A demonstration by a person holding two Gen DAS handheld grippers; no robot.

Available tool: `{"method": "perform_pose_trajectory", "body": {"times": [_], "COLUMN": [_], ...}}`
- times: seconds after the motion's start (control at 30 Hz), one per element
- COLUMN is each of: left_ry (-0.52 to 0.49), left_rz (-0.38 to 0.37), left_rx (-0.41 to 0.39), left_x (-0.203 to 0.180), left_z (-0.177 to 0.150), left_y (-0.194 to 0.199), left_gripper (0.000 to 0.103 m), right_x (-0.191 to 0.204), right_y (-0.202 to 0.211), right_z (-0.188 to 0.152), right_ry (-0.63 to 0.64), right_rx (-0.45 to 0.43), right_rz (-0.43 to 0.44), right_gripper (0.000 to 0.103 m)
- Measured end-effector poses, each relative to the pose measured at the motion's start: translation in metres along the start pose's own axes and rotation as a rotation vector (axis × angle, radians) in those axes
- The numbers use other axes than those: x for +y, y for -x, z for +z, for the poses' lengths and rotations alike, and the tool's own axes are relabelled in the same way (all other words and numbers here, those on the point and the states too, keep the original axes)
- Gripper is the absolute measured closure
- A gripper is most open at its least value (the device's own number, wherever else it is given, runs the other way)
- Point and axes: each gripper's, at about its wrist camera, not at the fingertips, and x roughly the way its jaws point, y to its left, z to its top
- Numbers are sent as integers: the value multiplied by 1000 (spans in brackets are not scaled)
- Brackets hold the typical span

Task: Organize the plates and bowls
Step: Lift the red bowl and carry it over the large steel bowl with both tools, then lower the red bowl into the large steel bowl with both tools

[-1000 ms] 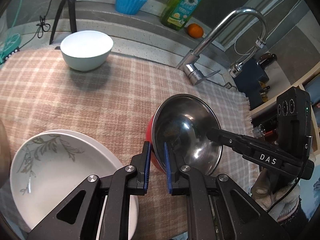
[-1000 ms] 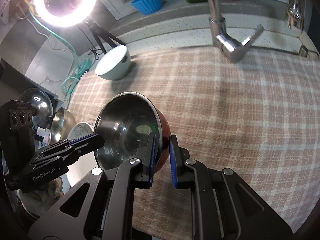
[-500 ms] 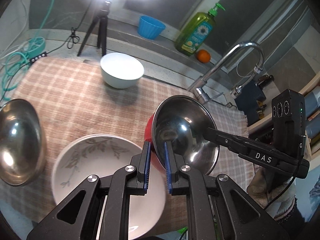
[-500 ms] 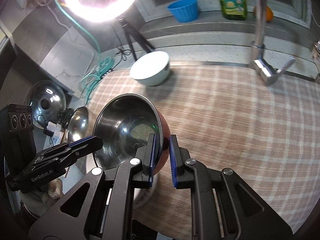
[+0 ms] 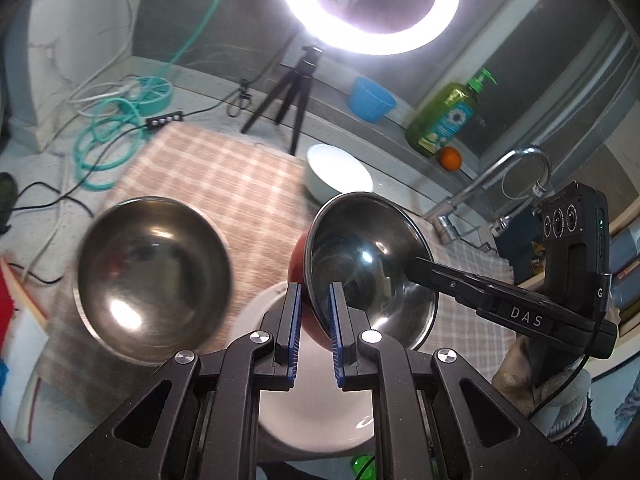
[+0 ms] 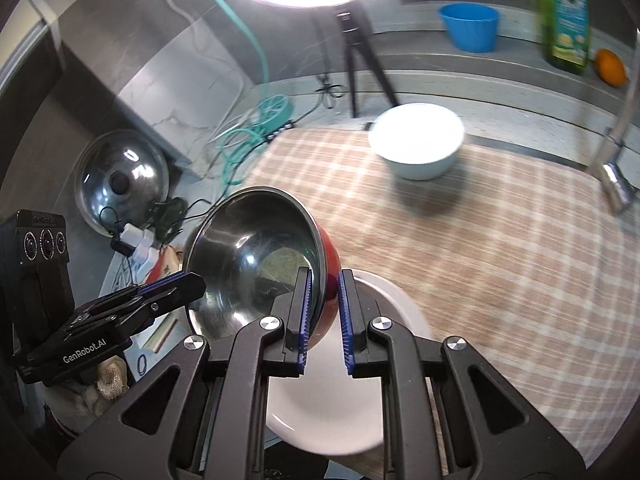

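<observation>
Both grippers hold one steel bowl with a red outside [image 5: 360, 264], lifted and tilted above the checked cloth. My left gripper [image 5: 314, 320] is shut on its near rim. My right gripper [image 6: 324, 312] is shut on the opposite rim of the same bowl [image 6: 256, 248]. A white plate with a leaf pattern [image 5: 316, 412] lies directly below, also in the right wrist view [image 6: 332, 392]. A second steel bowl [image 5: 152, 276] sits on the cloth to the left. A white bowl [image 5: 338, 178] stands at the back of the cloth, also in the right wrist view [image 6: 416, 140].
A ring light on a tripod [image 5: 292, 100], a blue cup [image 5: 370, 100], a green soap bottle [image 5: 444, 120] and an orange [image 5: 450, 158] stand on the back ledge. A tap [image 5: 480, 192] rises at the right. Teal hose and cables [image 5: 116, 136] lie at the left. A steel lid [image 6: 120, 180] leans at far left.
Both grippers have lifted the red steel bowl higher and carried it left, over the white plate. The second steel bowl has come fully into the left wrist view.
</observation>
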Motion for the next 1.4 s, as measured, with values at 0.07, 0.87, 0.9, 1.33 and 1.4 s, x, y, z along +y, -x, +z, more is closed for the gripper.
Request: {"method": "perform_pose_trajectory", "body": {"times": [0.07,0.87,0.9,1.33,1.4], "left_ry": [16,147,151,161,161], "left_rz": [13,142,143,170,170], "left_rx": [-7,35,39,67,68], "left_x": [11,116,118,128,128], "left_z": [1,6,6,3,3], "left_y": [6,8,7,-2,-2], "left_gripper": [91,92,92,92,92], "right_x": [15,89,90,95,95], "right_y": [-10,-123,-126,-151,-152], "right_z": [4,26,26,21,21], "right_ry": [16,130,133,171,175], "right_rx": [9,159,165,211,212], "right_rz": [10,36,32,-4,-8], "right_gripper": [89,89,89,89,89]}}
